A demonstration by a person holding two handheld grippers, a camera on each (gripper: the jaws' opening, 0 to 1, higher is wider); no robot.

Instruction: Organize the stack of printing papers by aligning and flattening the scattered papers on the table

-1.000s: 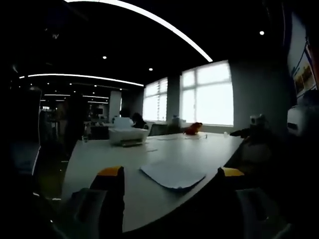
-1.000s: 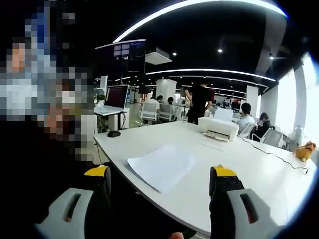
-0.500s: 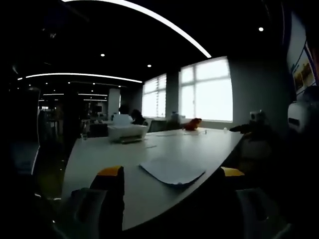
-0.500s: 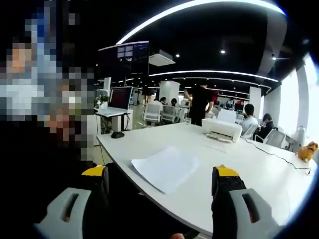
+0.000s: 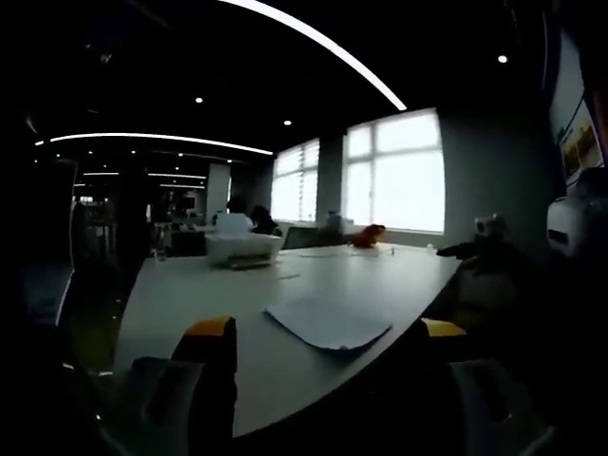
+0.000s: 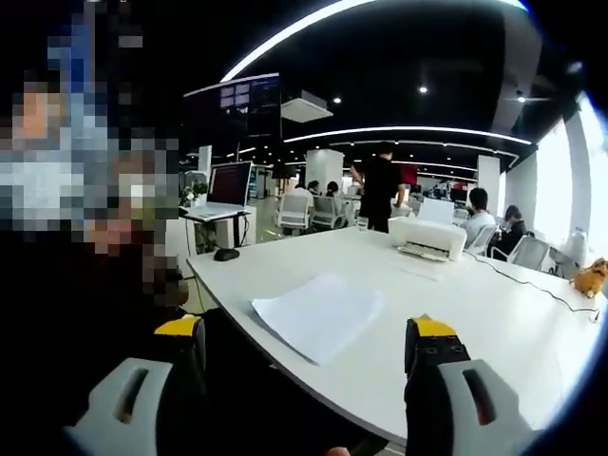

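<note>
Across the middle of both views ran a long white table (image 6: pixel 494 323), with the stack of papers (image 6: pixel 318 315) lying flat near its close edge, seen also in the left gripper view (image 5: pixel 328 326). Farther back sat a white printer (image 6: pixel 427 237), bright windows (image 5: pixel 394 176) beyond. Both the left gripper (image 5: pixel 325 328) and right gripper (image 6: pixel 304 328) hung with jaws spread wide, touching nothing.

Open-plan office, long white table (image 6: pixel 494 323) w/ printer (image 6: pixel 429 237) at far end, monitor (image 6: pixel 228 182) on desk far left, seated staff on office chairs (image 6: pixel 293 211), ceiling light strips, big windows (image 5: pixel 394 176) far right
</note>
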